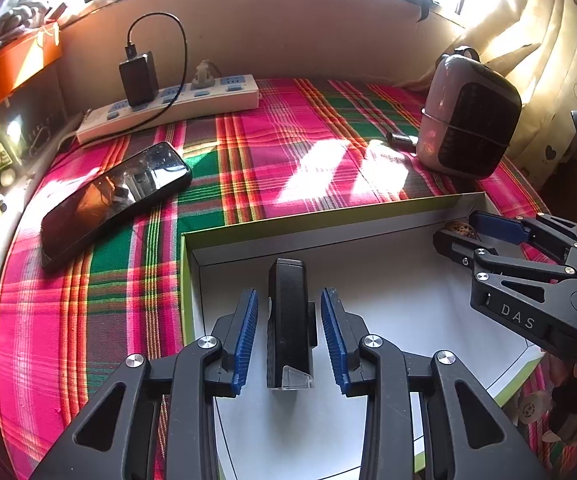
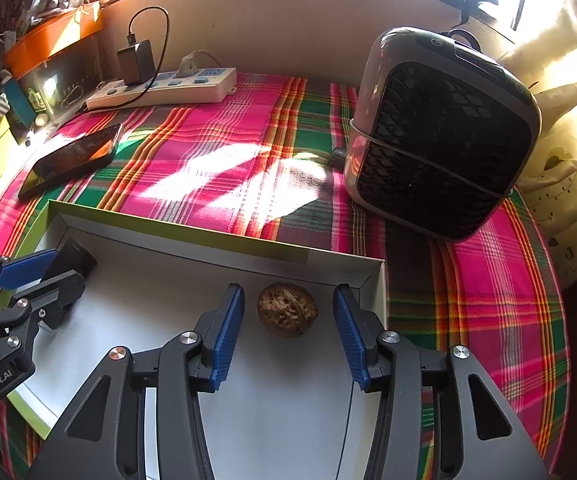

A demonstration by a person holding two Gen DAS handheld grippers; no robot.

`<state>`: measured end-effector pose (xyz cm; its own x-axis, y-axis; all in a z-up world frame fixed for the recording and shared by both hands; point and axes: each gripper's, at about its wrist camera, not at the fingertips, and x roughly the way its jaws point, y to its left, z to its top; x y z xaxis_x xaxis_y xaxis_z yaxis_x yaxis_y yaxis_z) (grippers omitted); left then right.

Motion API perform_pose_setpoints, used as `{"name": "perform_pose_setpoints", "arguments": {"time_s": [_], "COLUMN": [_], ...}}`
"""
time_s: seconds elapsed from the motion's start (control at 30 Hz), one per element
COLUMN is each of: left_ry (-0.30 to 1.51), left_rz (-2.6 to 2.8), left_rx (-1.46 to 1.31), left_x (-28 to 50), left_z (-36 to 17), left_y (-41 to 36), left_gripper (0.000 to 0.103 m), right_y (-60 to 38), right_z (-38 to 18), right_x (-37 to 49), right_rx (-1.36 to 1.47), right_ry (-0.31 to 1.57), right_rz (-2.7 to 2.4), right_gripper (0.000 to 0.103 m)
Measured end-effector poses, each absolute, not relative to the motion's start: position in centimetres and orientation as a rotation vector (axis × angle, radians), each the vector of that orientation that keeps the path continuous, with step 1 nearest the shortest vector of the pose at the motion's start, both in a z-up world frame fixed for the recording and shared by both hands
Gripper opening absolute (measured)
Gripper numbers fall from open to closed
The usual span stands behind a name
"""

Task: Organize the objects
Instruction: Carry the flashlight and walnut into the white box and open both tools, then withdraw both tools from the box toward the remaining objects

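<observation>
left wrist: close, angled down over box (image 1: 328, 220) | right wrist: same, opposite corner | shared: box, plaid cloth (image 2: 248, 128)

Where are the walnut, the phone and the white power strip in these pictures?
walnut (image 2: 287, 309): right wrist view, middle of its wrinkled shell.
phone (image 1: 116, 200): left wrist view, centre of its dark screen.
white power strip (image 1: 208, 102): left wrist view, its front side wall.
</observation>
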<state>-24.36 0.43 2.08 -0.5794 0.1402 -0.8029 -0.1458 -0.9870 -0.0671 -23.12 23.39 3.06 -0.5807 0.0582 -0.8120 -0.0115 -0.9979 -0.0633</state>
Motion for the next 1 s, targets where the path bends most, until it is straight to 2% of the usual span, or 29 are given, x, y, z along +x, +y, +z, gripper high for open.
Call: {"name": "perform_pose_setpoints", "arguments": {"time_s": [0.67,1.0], "left_ry": [0.066,0.016], "left_rz": [2.722,2.742], "left_rx": [-1.241,-1.205], "left_x": [-18.9,-15.6], "left_z": [5.0,5.7], "left_y": [0.3,-1.3], "left_gripper": [0.035,0.035], "right_y": [23.1,23.2], "right_z": [5.7,6.5], "right_x": [-17.3,-13.3], "right_rx": [-1.296,-1.231], "right_ry": [-0.009,0.018], "right_rz": [2.827,2.847], "right_gripper": [0.048,0.048]}}
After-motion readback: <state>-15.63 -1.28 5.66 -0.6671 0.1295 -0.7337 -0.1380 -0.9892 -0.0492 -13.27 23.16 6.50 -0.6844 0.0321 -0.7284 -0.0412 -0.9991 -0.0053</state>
